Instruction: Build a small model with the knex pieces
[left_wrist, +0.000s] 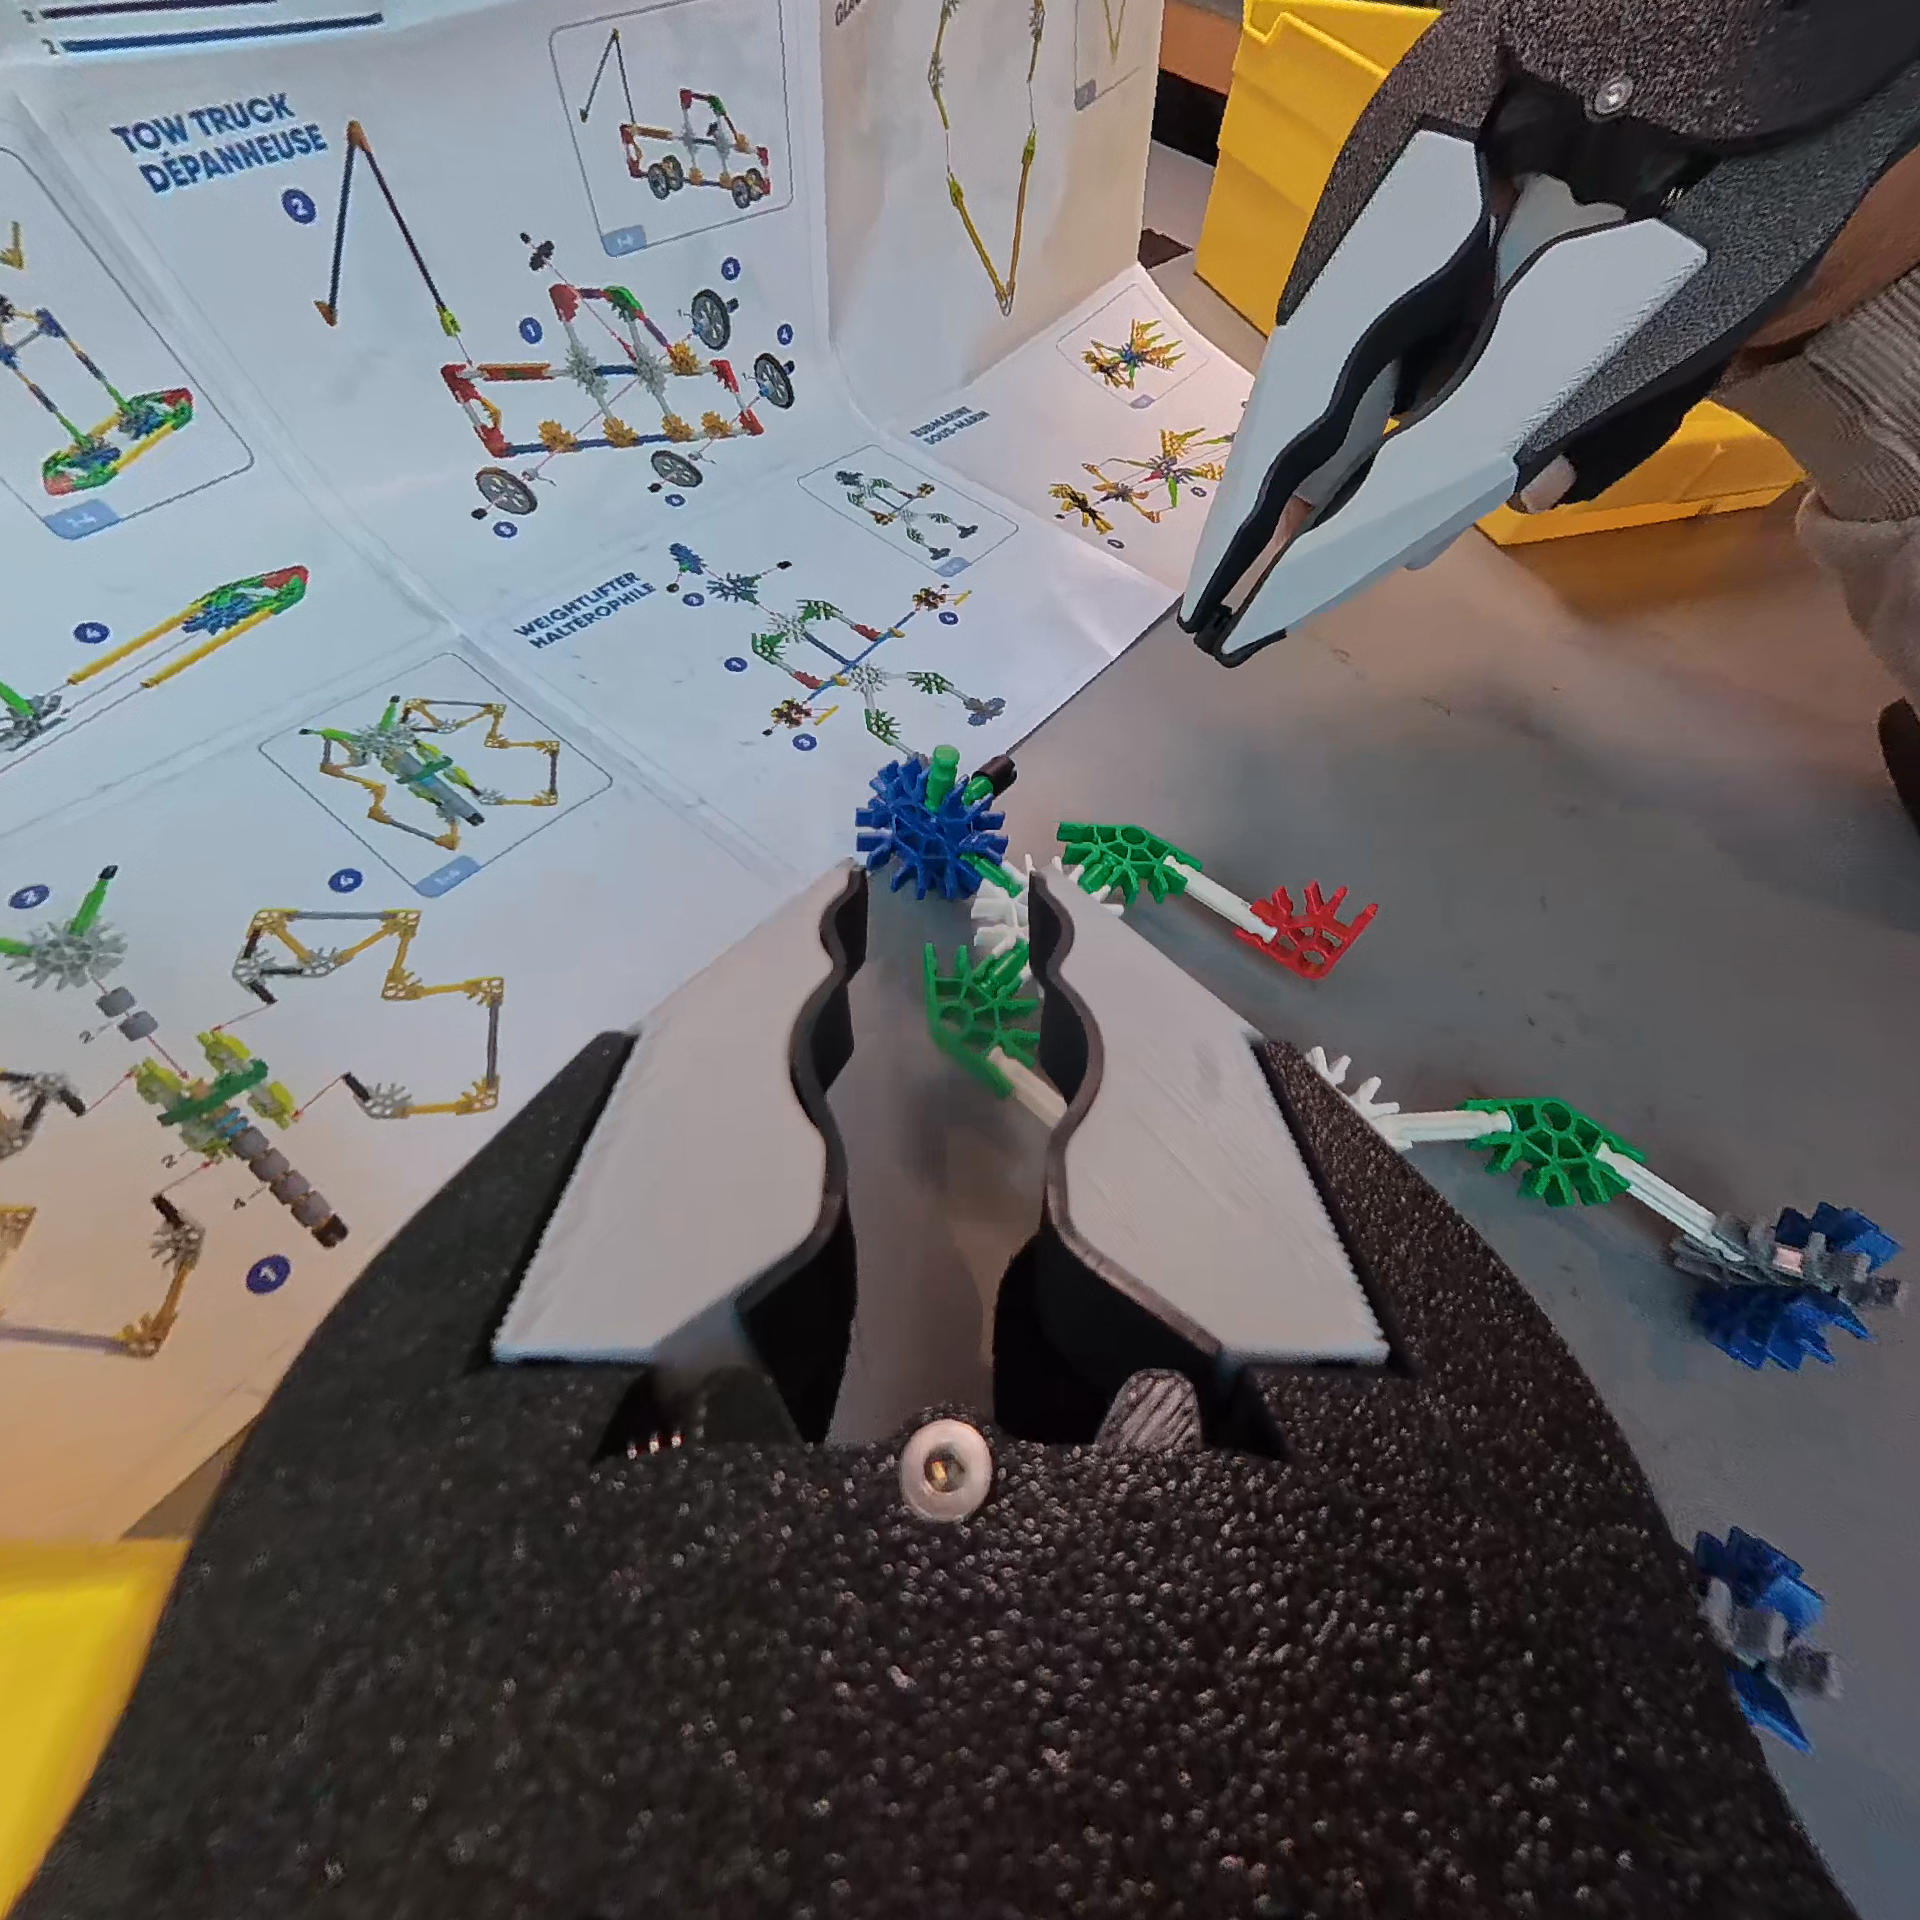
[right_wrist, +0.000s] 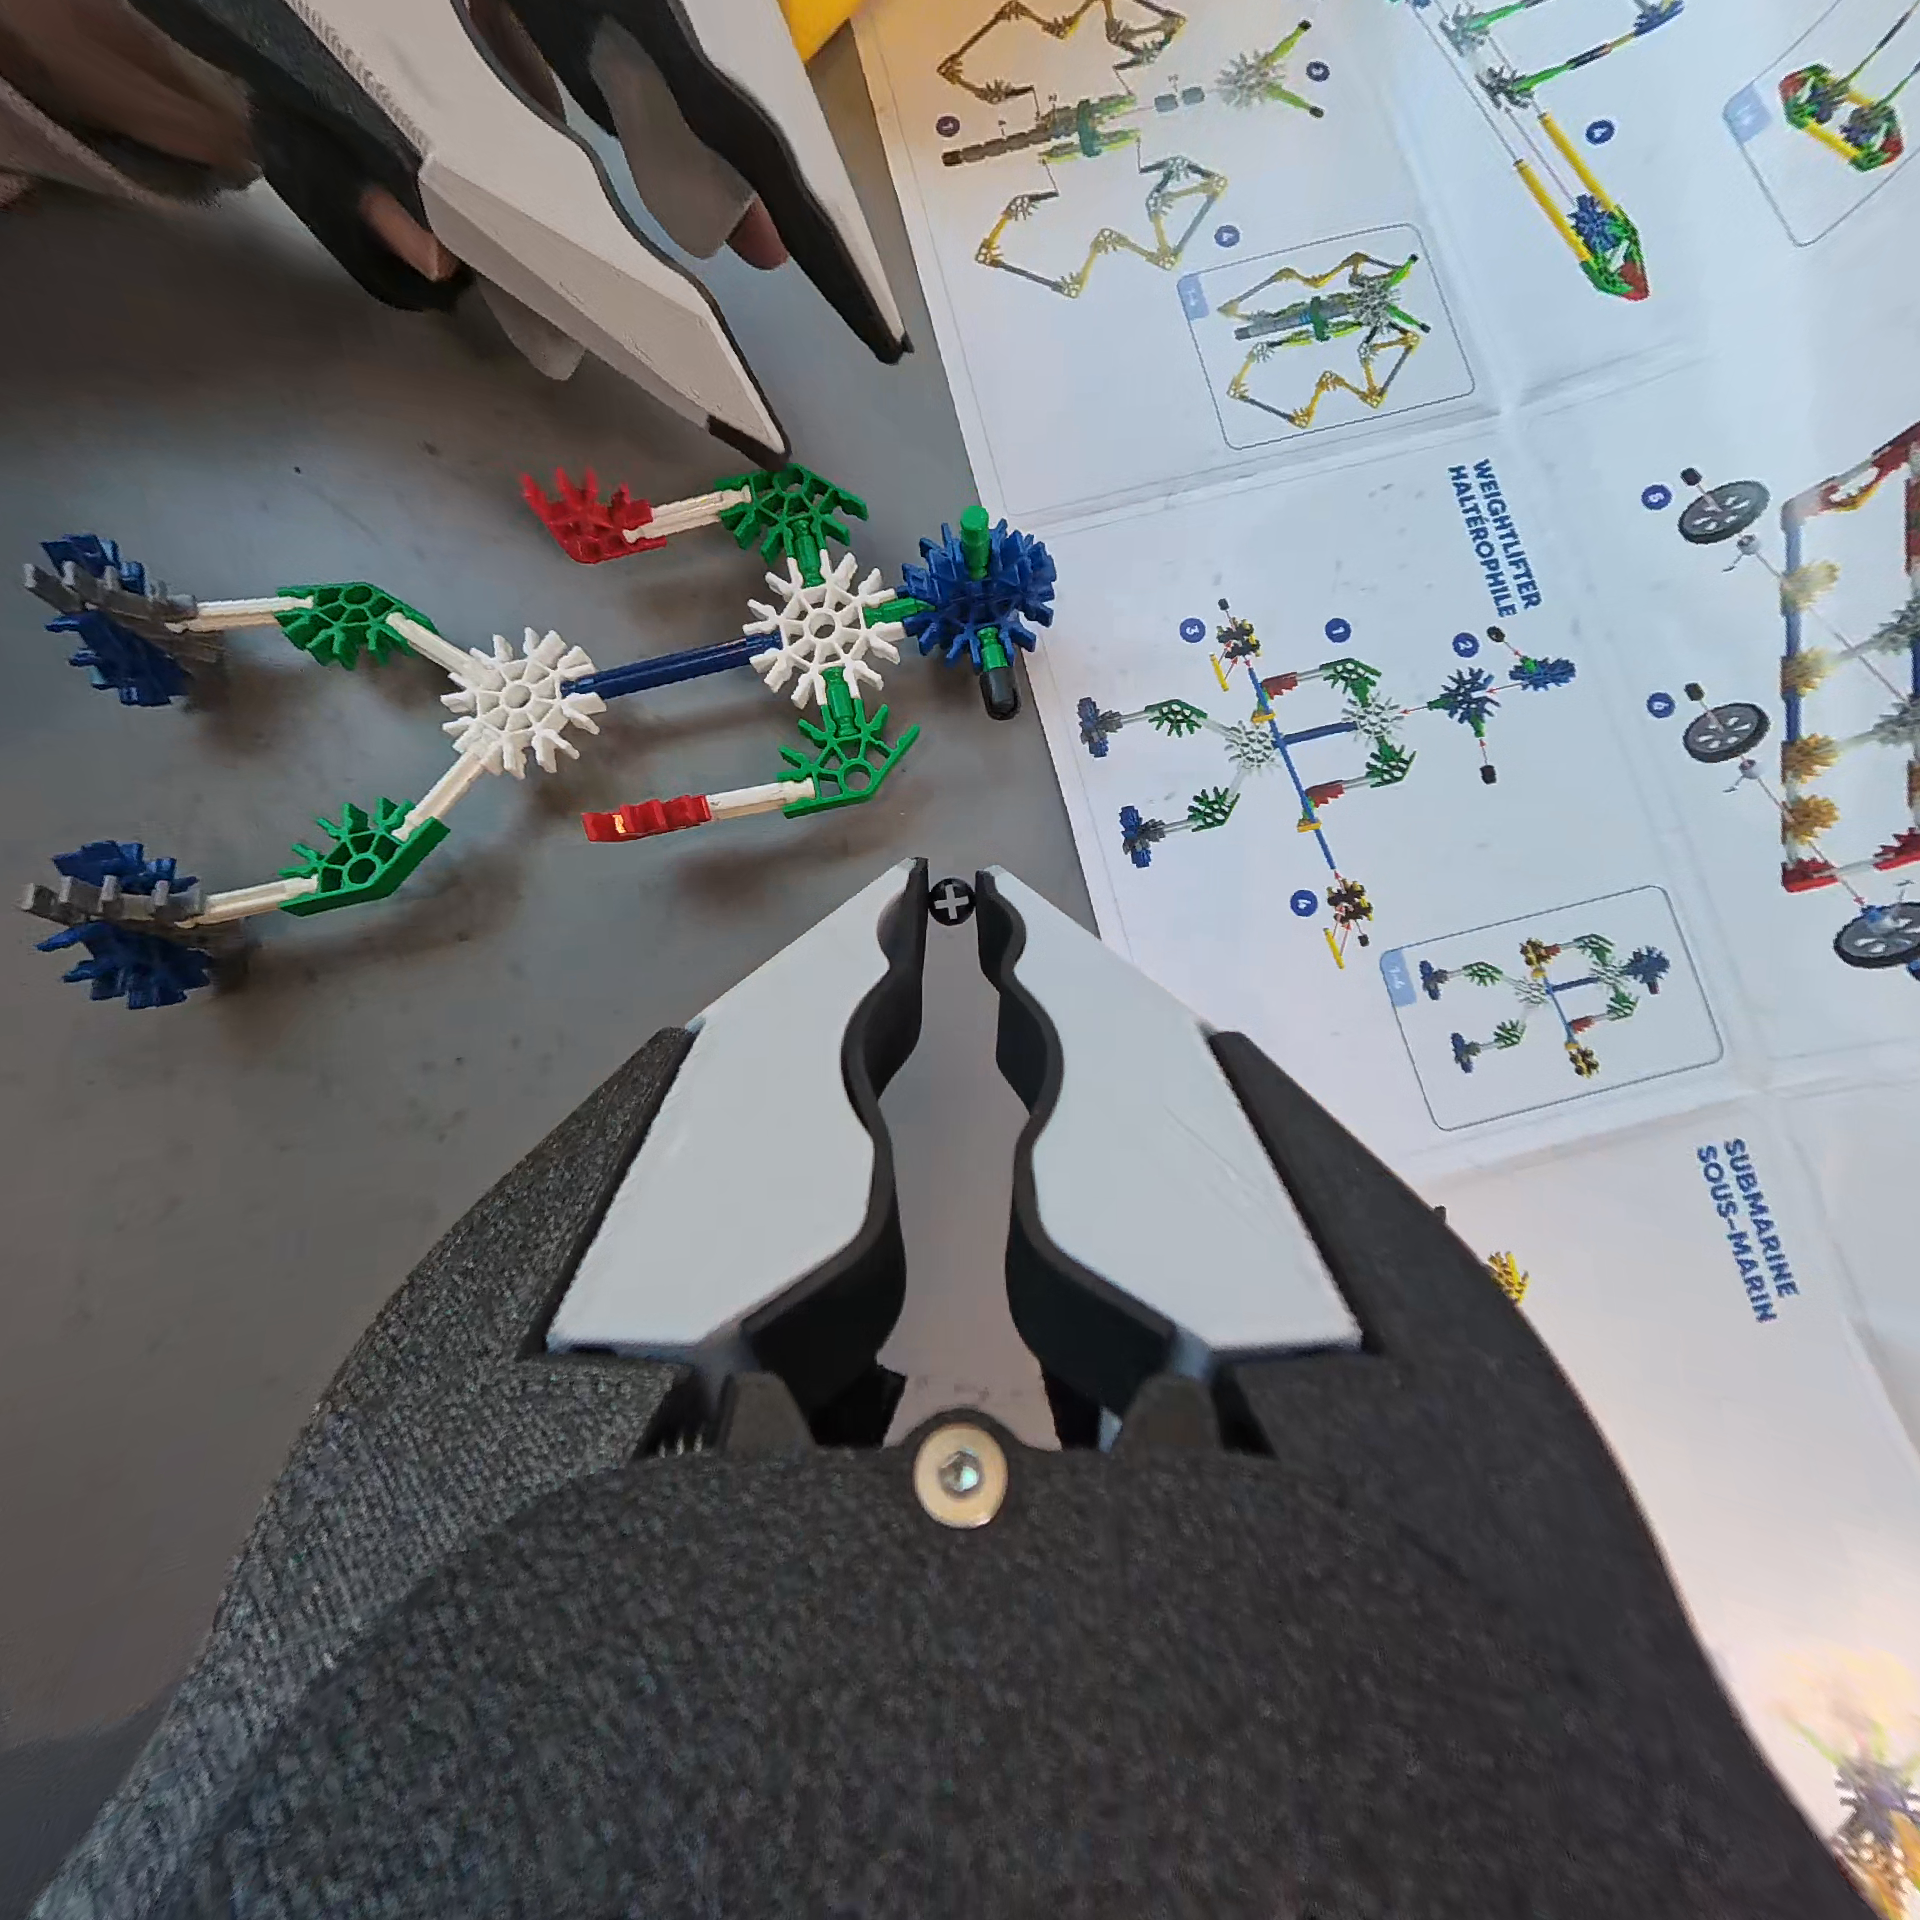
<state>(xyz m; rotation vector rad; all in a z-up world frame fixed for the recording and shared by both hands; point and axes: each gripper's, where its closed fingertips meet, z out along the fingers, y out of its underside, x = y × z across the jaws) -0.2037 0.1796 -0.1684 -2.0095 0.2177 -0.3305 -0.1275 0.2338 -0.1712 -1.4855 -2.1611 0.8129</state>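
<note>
Left tool (left_wrist: 945, 883): fingers apart, nothing clamped. It hangs low over the toy figure (right_wrist: 665, 665), which is built of rods and snowflake-shaped connectors and lies flat on the grey bench (right_wrist: 208, 1195). In the left wrist view the gap between the fingers frames a green connector (left_wrist: 982, 1013) and its white rod. From the right wrist view one fingertip sits at the far green connector (right_wrist: 792, 511); touching or just above, can't tell.

Right tool (right_wrist: 951, 883): pinched on a small black cap (right_wrist: 951, 902), a round piece with a white cross showing on its end, held right at the fingertips. It is in the air near the figure, just beside the edge of the instruction sheet (right_wrist: 1403, 520). In the left wrist view this tool (left_wrist: 1210, 634) is far right, tips together, cap not discernible there.

Figure layout, right wrist view: two white connectors joined by a blue rod (right_wrist: 670, 670); green connectors branch off on white rods, ending in red pieces (right_wrist: 582, 514) and blue-grey clusters (right_wrist: 114, 623) on the left. Blue connector (right_wrist: 977, 603) at the right end touches the sheet's edge, with a green stub upright in it and another black cap (right_wrist: 1000, 691) on its near side.

Instruction sheet is unfolded and covers the bench right of the figure. Yellow bin (left_wrist: 1340, 156) is far right in the left wrist view.
</note>
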